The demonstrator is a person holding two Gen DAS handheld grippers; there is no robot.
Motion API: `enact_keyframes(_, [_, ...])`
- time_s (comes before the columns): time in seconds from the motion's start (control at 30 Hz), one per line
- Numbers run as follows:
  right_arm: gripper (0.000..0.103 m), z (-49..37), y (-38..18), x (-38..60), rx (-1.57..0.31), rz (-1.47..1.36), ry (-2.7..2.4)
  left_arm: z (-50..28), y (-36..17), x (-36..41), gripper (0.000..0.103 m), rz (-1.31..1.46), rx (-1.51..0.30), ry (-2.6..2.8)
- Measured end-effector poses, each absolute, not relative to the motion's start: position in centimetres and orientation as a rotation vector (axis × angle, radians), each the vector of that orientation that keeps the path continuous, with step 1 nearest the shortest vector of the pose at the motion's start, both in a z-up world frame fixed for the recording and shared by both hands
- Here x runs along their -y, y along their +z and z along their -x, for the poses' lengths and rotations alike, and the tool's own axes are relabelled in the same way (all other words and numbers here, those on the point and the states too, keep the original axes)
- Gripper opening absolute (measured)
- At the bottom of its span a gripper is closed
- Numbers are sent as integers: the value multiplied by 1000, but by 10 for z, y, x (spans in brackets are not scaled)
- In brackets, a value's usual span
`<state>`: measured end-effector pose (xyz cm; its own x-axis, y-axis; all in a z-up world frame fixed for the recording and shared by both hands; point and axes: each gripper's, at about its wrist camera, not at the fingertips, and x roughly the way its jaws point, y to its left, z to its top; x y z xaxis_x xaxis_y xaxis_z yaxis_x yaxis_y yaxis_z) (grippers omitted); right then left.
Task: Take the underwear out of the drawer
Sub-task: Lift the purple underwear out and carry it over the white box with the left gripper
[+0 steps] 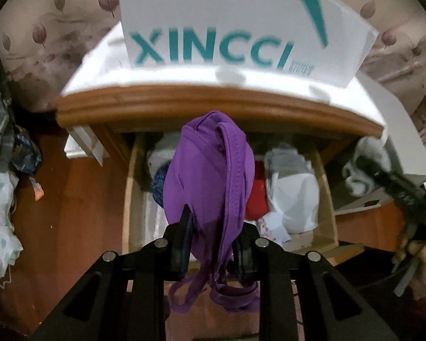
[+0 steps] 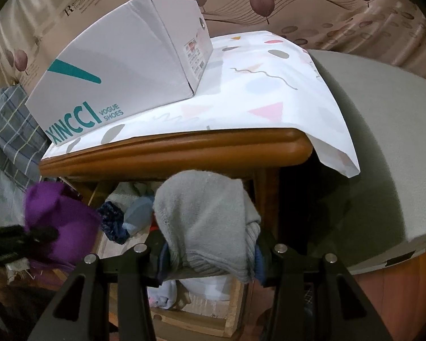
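Purple underwear [image 1: 210, 170] hung pinched in the left gripper [image 1: 213, 244], its jaws clamped tight, above the open drawer [image 1: 326, 199]. Right gripper [image 2: 210, 255] jaws gripped a grey cloth bundle [image 2: 204, 221].

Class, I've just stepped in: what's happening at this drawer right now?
A person is emptying the open drawer with two handheld claws. The left claw is shut on a purple undergarment, held above the drawer. The right claw grips a grey folded garment. More clothes lie in the drawer, under a wooden tabletop carrying a shoe box.
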<state>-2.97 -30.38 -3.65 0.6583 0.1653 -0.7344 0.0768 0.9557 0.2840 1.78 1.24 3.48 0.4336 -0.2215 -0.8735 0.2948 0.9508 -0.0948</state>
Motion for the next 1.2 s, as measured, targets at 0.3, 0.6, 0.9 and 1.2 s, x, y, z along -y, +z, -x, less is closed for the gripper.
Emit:
enact_keyframes(0.3, [45, 28, -38, 298, -862, -291, 61, 1, 118, -26, 22, -76, -931, -345])
enact_keyframes(0.6, [45, 29, -39, 295, -867, -287, 71, -11, 228, -31, 22, -111, -742, -327])
enact_keyframes(0.9, [45, 28, -40, 293, -871, -282, 82, -67, 278, -7, 22, -107, -681, -324])
enact_keyframes(1.2, [45, 27, -40, 289, -877, -285, 96, -132, 285, 19, 23, -142, -640, -268])
